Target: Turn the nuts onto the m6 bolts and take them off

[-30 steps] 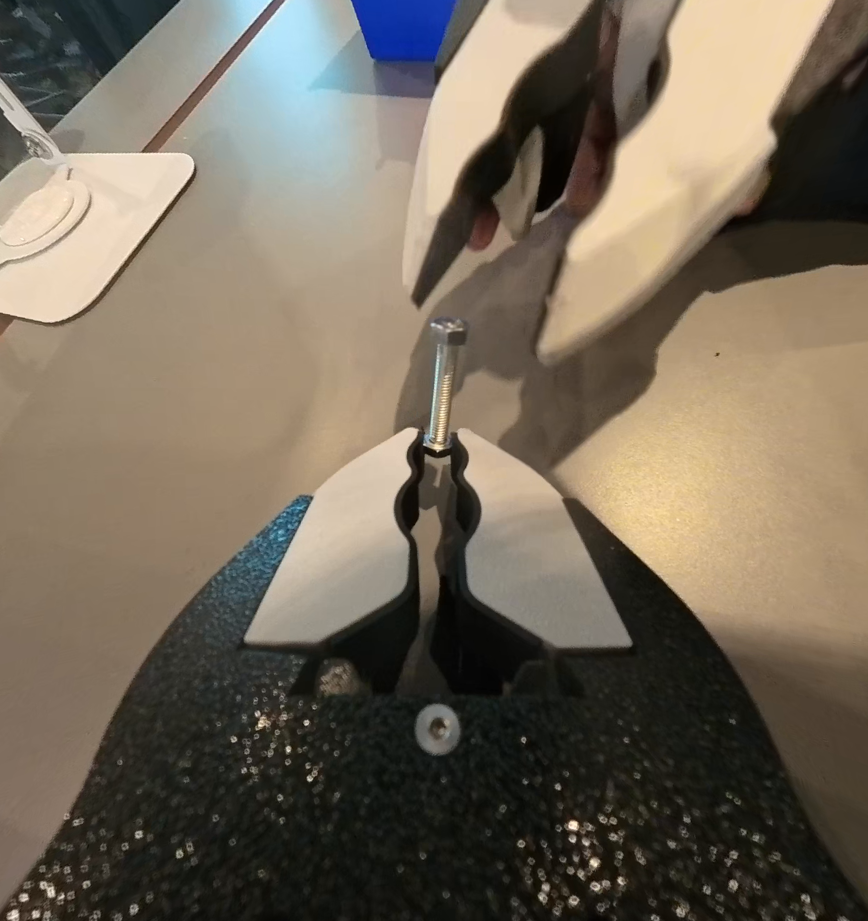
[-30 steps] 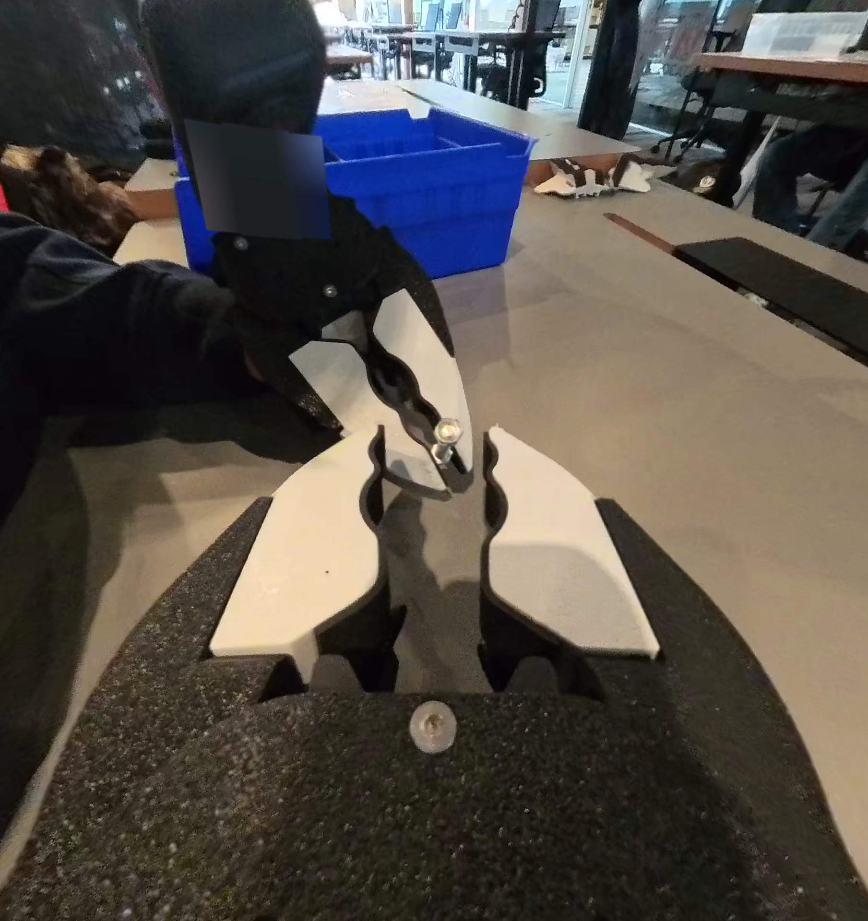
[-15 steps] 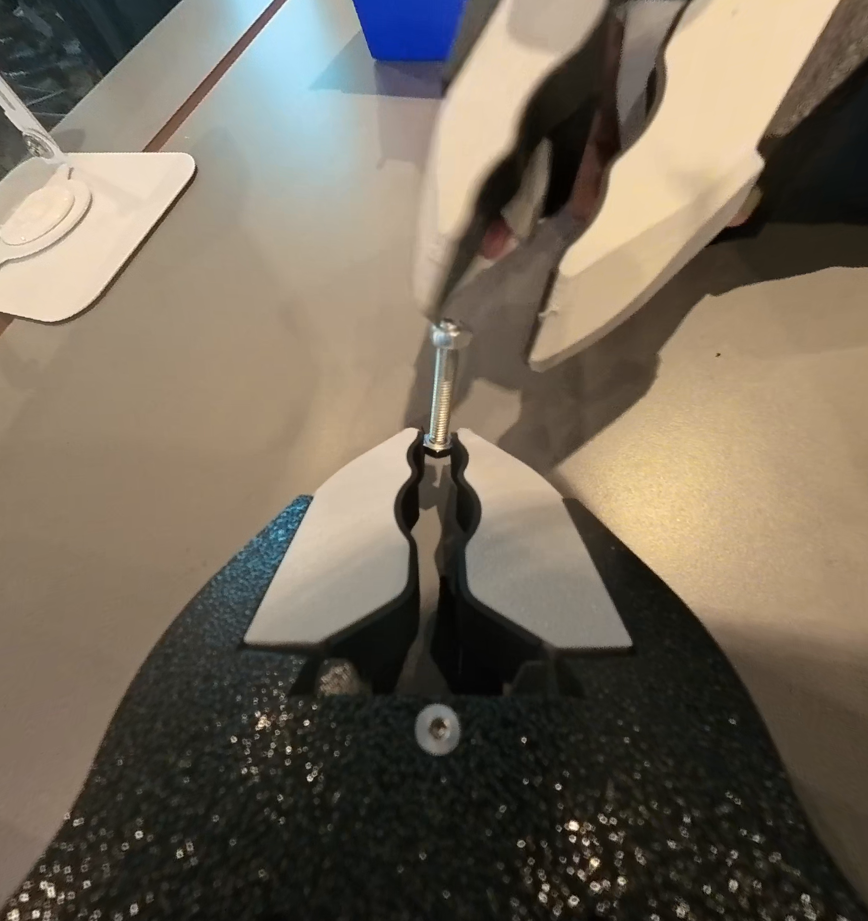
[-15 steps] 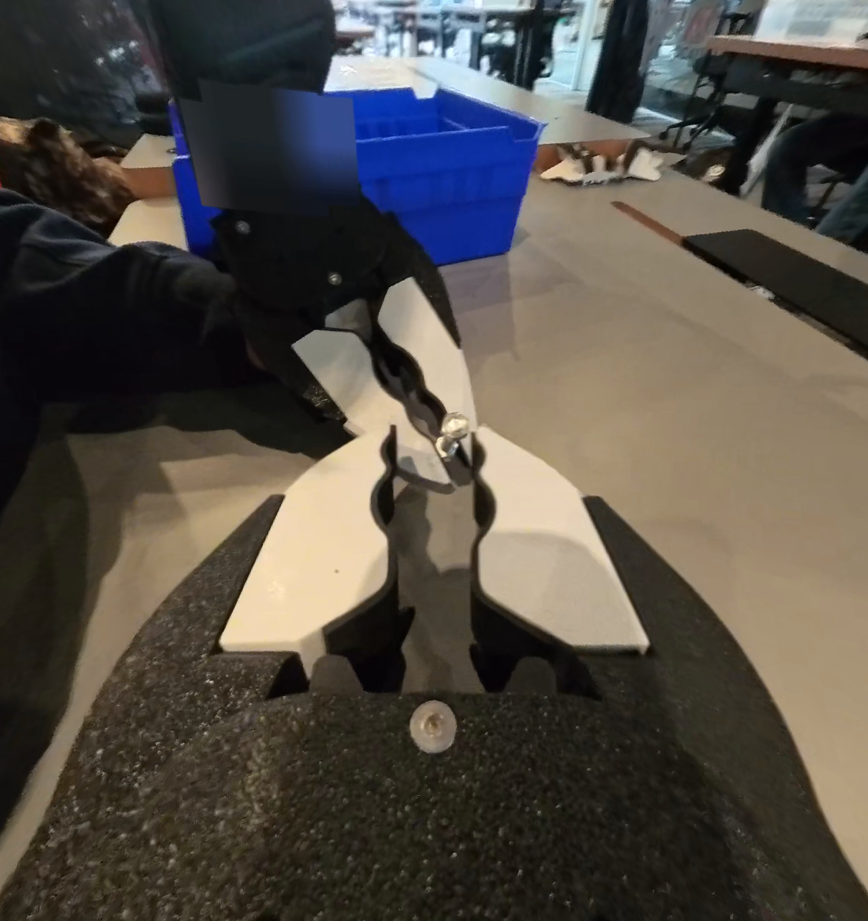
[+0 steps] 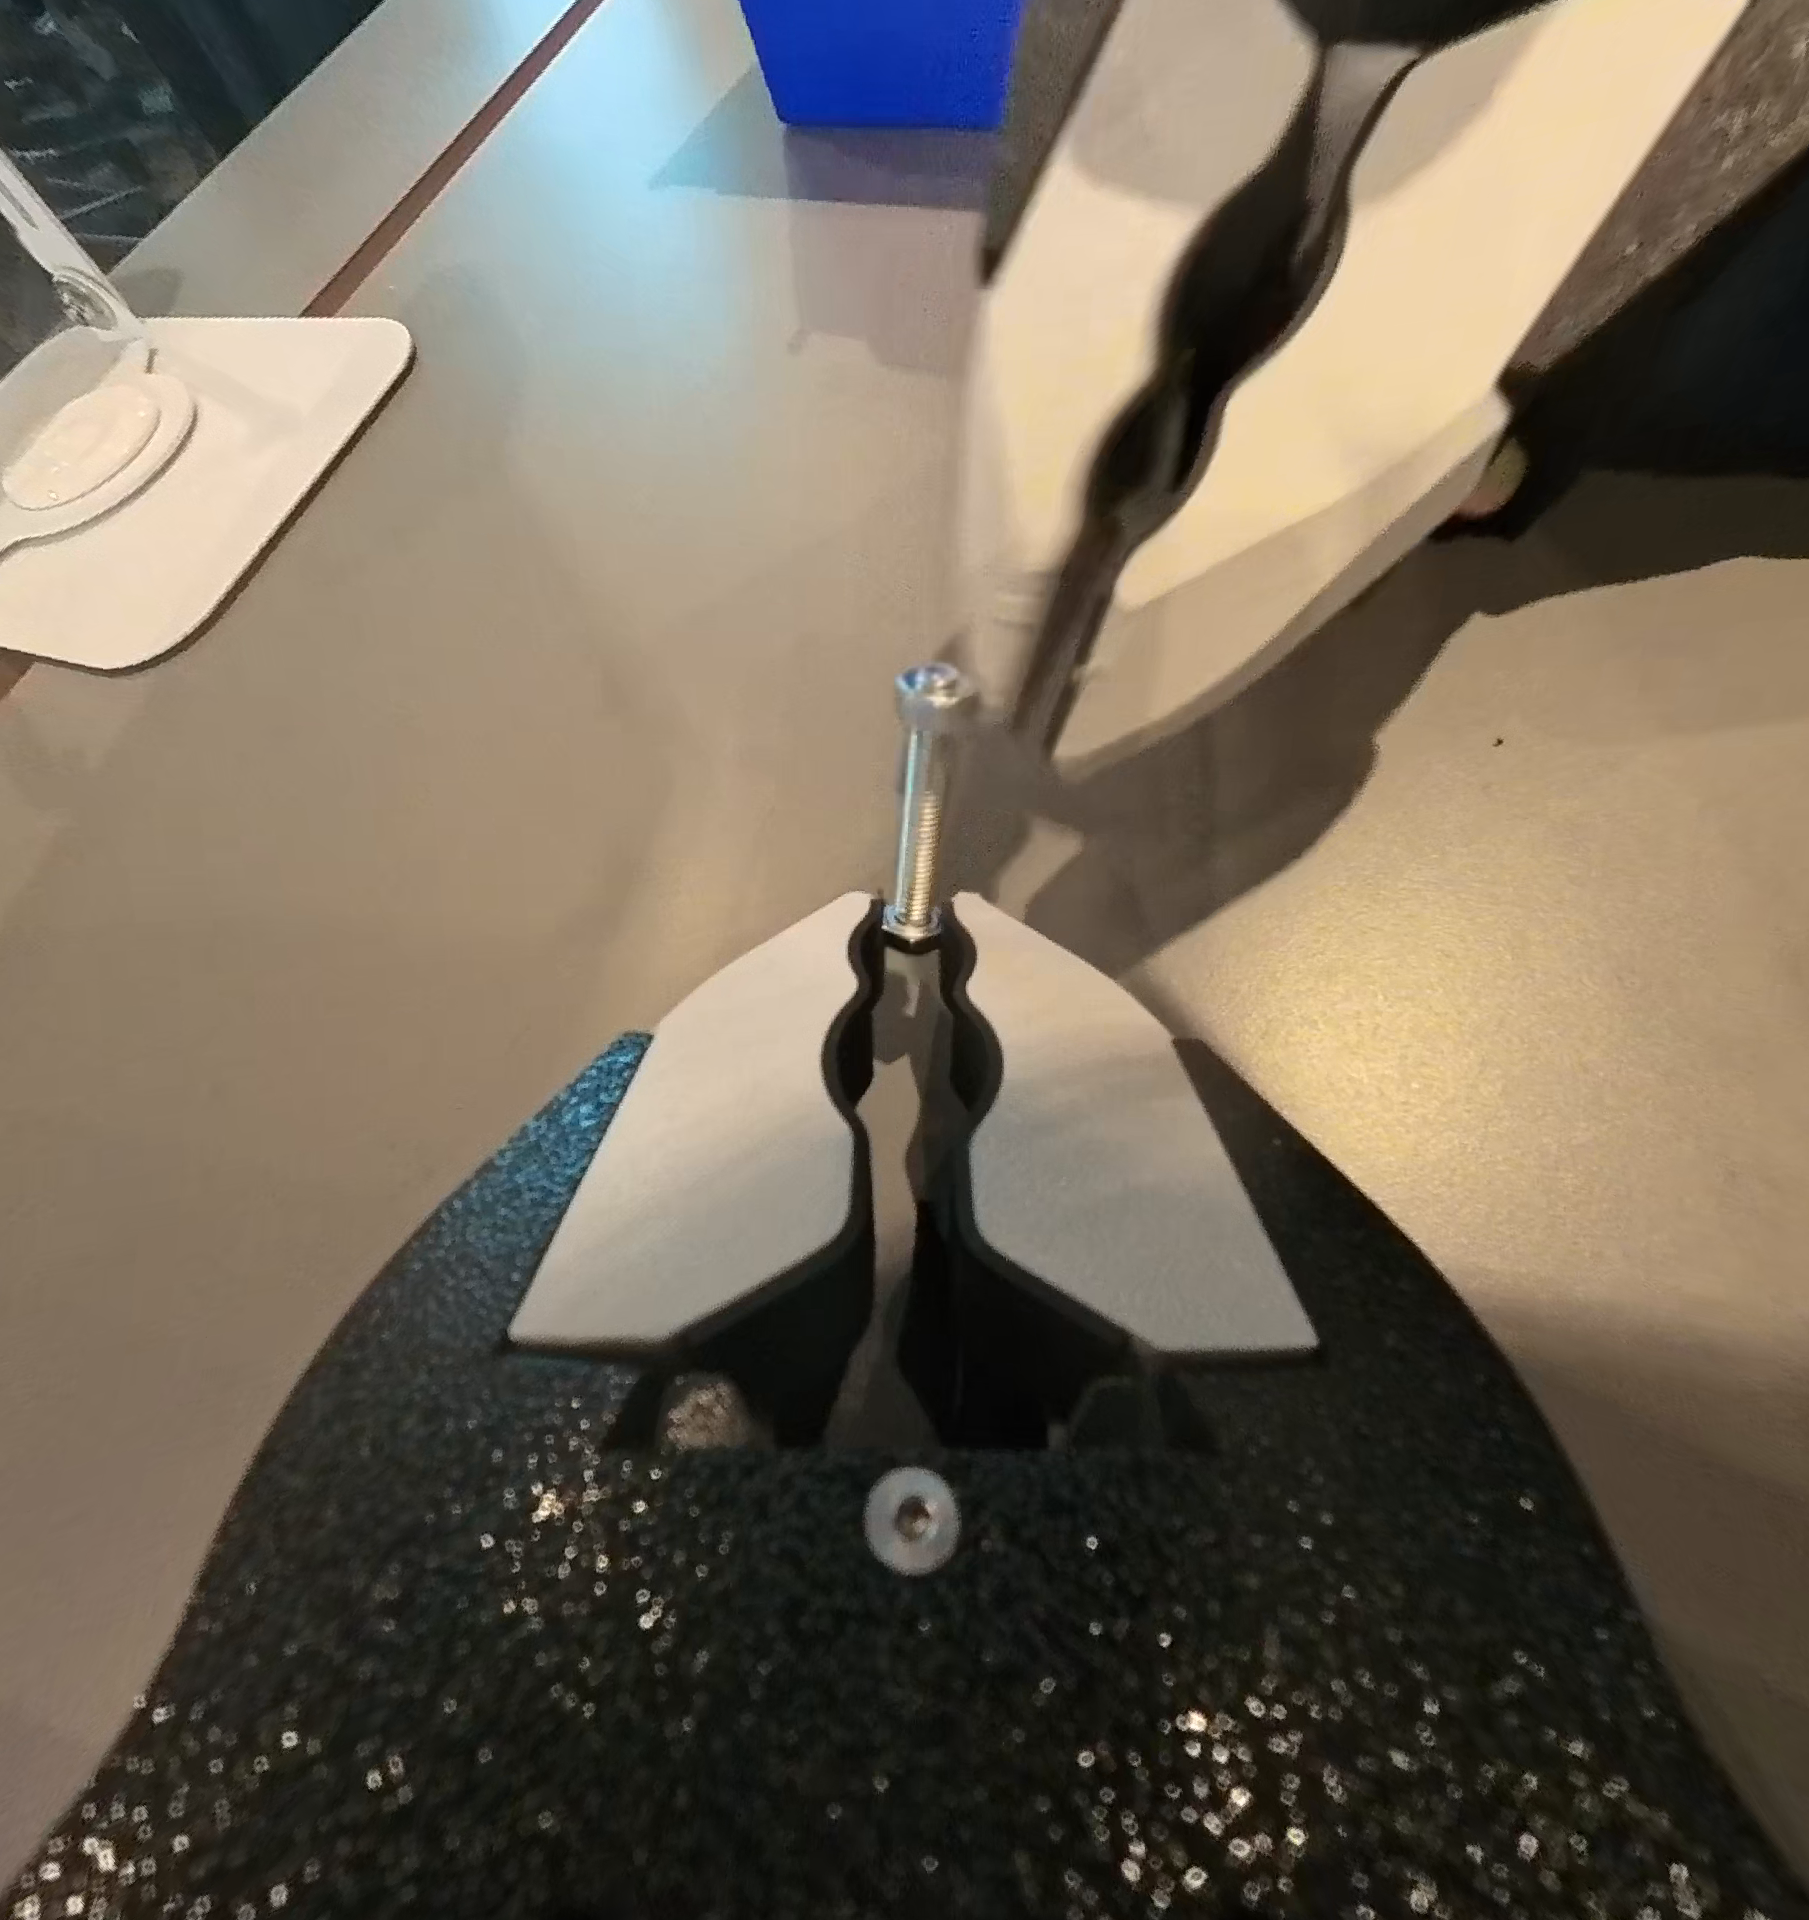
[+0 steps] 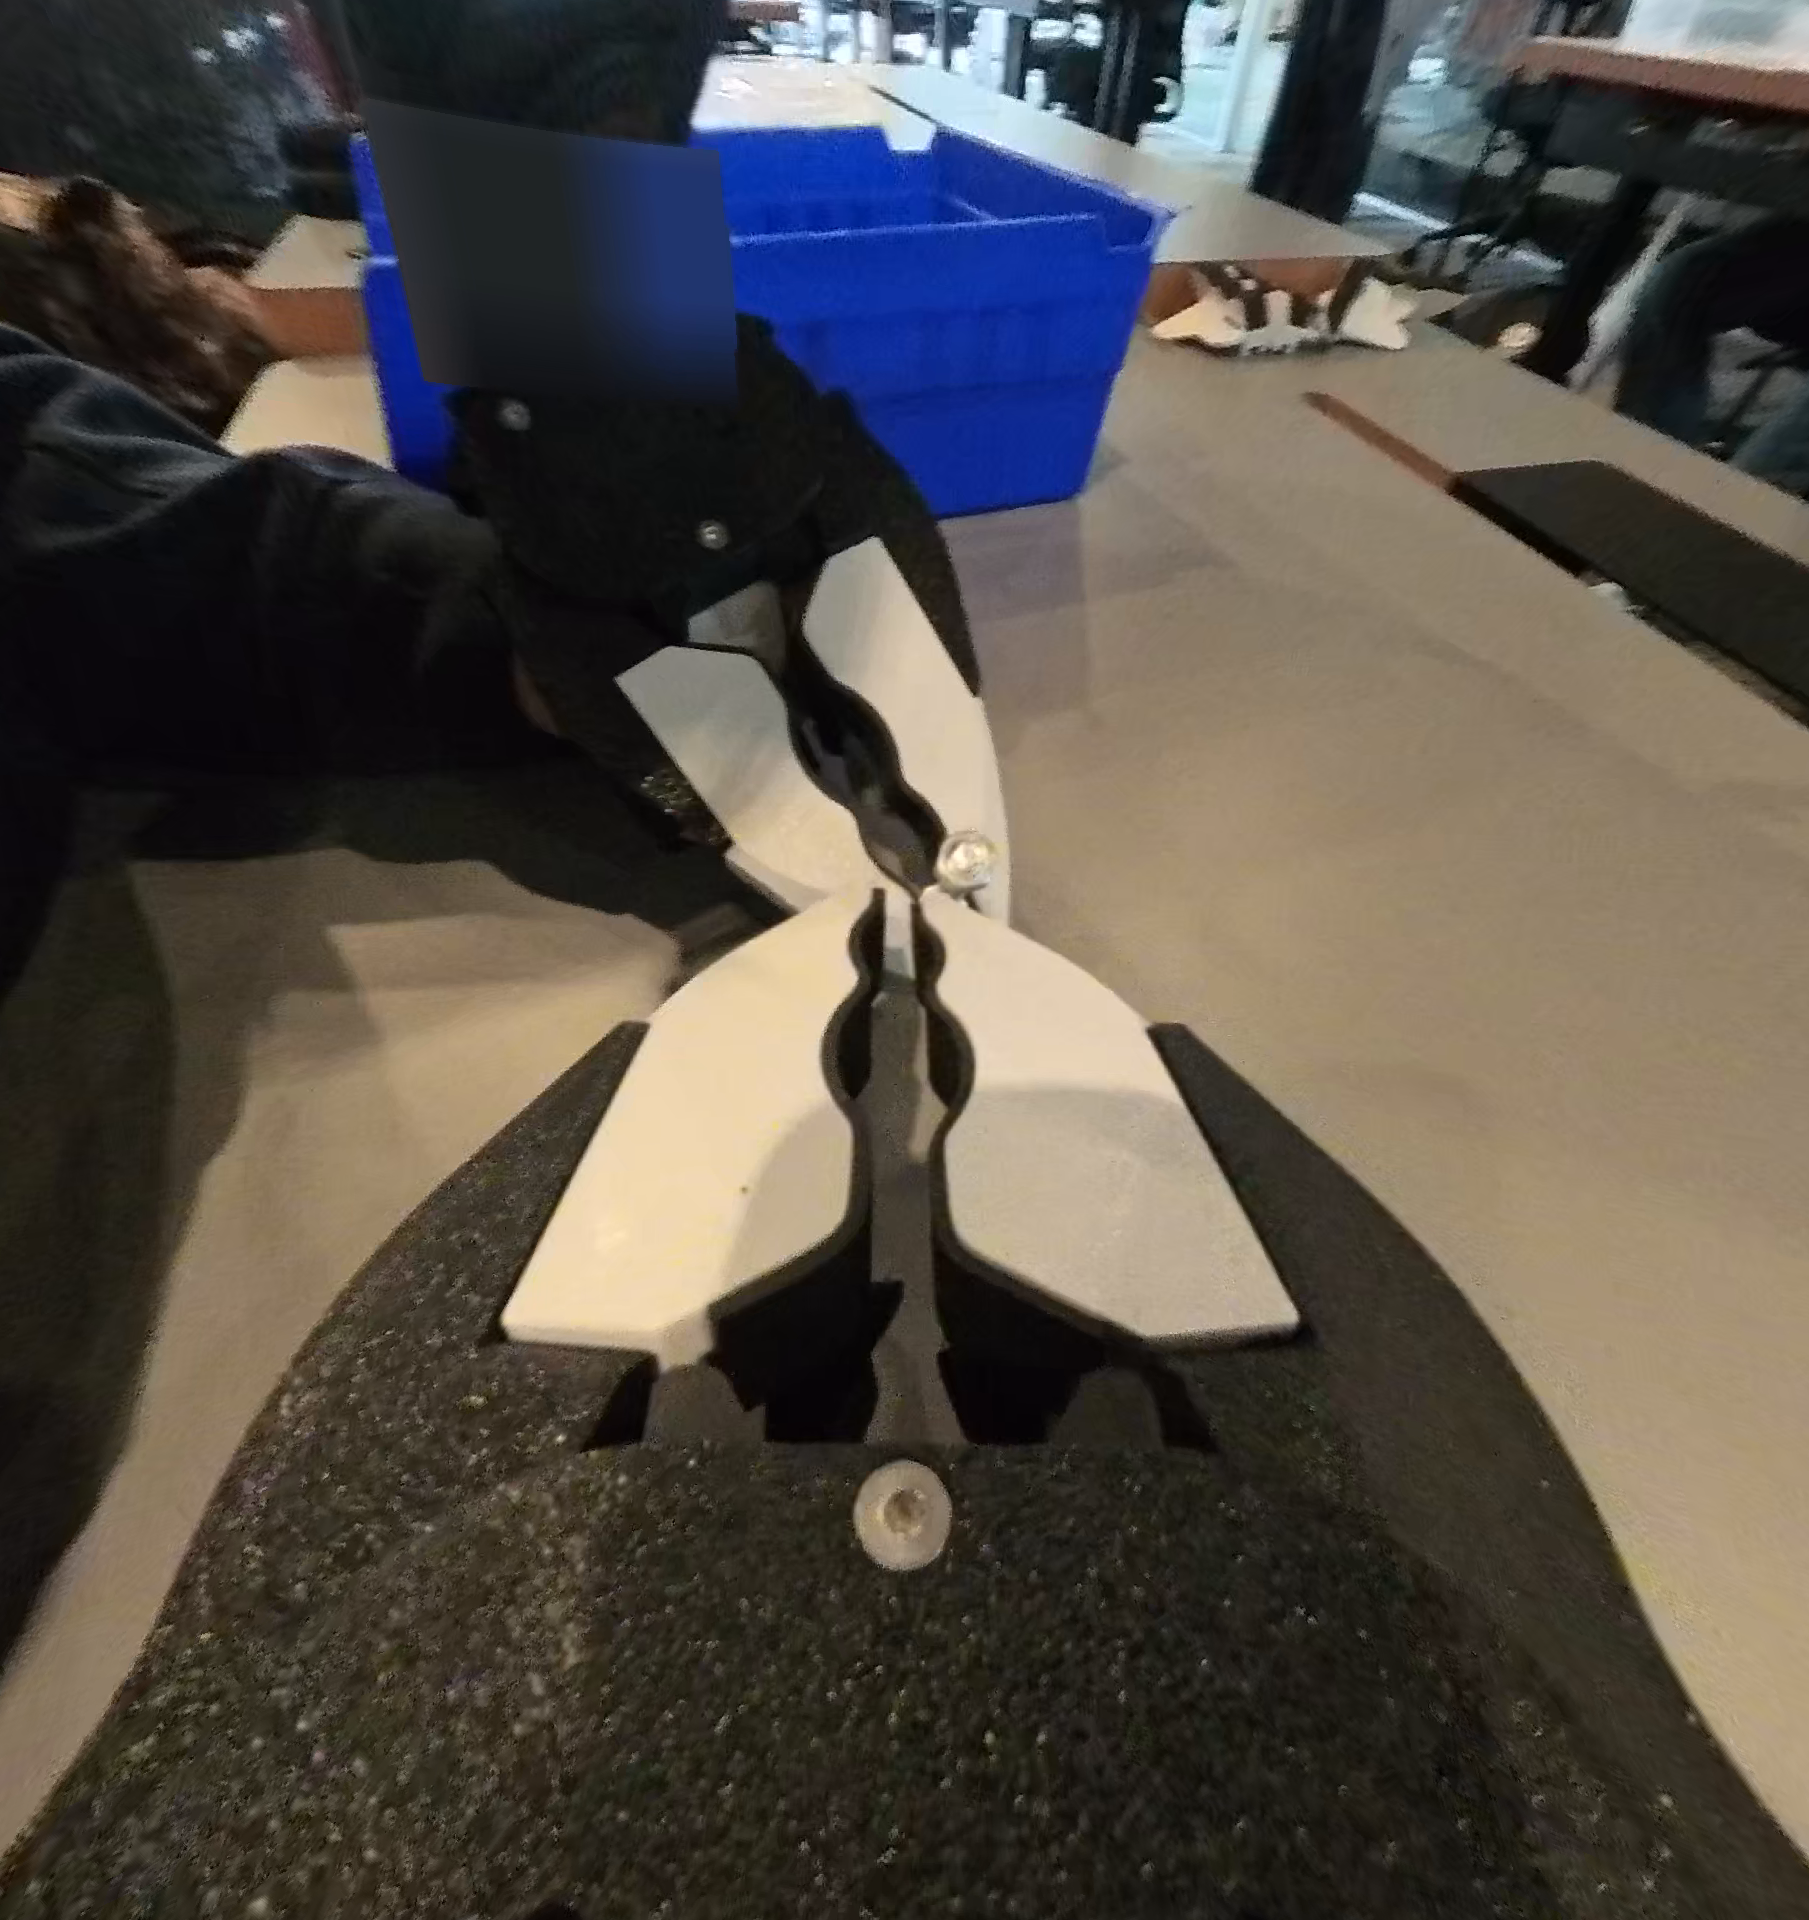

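Observation:
My left gripper point(image 5: 915, 920) is shut on the lower end of a silver bolt point(image 5: 921, 810). A nut-like collar sits right at its tips. The bolt points forward and up, and its head point(image 5: 933, 694) is free. My right gripper point(image 6: 900, 914) has its fingers drawn together with only a thin gap, and I see nothing between them. In the right wrist view the bolt head point(image 6: 967, 860) shows just beyond and right of its tips, held by the left gripper point(image 6: 910, 831). In the left wrist view the right gripper point(image 5: 1045, 717) is blurred, just right of the head.
A blue bin point(image 6: 931, 312) stands behind the left gripper, and it also shows in the left wrist view point(image 5: 879, 62). A white flat stand base point(image 5: 173, 478) lies at the far left. A black mat point(image 6: 1658, 582) lies at the right. A dark sleeve point(image 6: 204, 603) lies on the grey table point(image 6: 1399, 883). My right fingertips sit around 5 centimetres from my left ones.
The right gripper's fingers have closed from wide open to nearly touching, and it has moved in close beside the bolt head. The left gripper and the bolt have stayed put.

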{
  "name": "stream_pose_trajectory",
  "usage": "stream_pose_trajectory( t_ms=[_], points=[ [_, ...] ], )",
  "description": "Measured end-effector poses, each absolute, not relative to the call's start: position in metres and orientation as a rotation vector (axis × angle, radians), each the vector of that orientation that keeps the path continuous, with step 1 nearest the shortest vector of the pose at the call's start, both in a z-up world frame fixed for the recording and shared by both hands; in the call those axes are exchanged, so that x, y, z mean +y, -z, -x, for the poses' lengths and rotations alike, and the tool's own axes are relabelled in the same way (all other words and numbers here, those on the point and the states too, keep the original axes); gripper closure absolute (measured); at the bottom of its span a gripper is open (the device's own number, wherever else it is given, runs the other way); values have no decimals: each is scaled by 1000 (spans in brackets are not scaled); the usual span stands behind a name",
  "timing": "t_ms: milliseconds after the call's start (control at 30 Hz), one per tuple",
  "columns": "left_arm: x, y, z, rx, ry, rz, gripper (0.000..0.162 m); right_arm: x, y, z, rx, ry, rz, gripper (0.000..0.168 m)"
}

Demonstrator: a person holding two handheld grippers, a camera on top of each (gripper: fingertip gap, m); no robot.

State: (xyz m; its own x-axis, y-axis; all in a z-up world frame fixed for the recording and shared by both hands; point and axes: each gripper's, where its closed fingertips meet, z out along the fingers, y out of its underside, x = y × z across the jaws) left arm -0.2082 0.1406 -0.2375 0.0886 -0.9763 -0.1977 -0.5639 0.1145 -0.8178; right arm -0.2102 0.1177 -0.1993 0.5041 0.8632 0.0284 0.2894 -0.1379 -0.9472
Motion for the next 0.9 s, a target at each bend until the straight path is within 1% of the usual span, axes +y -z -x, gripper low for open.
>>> stream_pose_trajectory(
  t_ms=[33, 100, 300, 333, 400, 433, 500, 567, 633, 700, 767, 833, 867, 900],
  points=[
    [141, 238, 208, 1578, 640, 1552, 152, 115, 198, 210, -996, -711, 1682, 167],
    [140, 238, 208, 1582, 637, 1551, 152, 117, 195, 206, -964, -717, 1683, 167],
    [140, 238, 208, 1583, 638, 1553, 153, 127, 192, 206, -910, -650, 1663, 149],
    [140, 238, 208, 1581, 638, 1553, 153, 124, 193, 207, -932, -662, 1667, 151],
    [140, 238, 208, 1580, 641, 1554, 153, 116, 194, 209, -976, -713, 1668, 162],
    [140, 238, 208, 1580, 641, 1554, 153, 114, 192, 209, -978, -736, 1661, 164],
    [140, 238, 208, 1584, 638, 1553, 152, 119, 190, 206, -938, -718, 1661, 162],
    [140, 239, 208, 1586, 635, 1553, 152, 127, 190, 202, -893, -659, 1667, 154],
    [140, 238, 208, 1583, 637, 1554, 153, 129, 193, 204, -900, -632, 1670, 150],
    [140, 238, 208, 1580, 640, 1556, 153, 123, 196, 209, -949, -652, 1668, 152],
    [141, 238, 208, 1578, 643, 1556, 153, 112, 195, 212, -1008, -724, 1661, 167],
    [140, 238, 208, 1584, 640, 1555, 152, 113, 192, 209, -979, -748, 1661, 167],
    [140, 238, 208, 1586, 637, 1554, 152, 118, 191, 206, -951, -722, 1667, 166],
    [140, 239, 208, 1587, 637, 1554, 152, 124, 191, 202, -913, -681, 1674, 160]
  ],
)
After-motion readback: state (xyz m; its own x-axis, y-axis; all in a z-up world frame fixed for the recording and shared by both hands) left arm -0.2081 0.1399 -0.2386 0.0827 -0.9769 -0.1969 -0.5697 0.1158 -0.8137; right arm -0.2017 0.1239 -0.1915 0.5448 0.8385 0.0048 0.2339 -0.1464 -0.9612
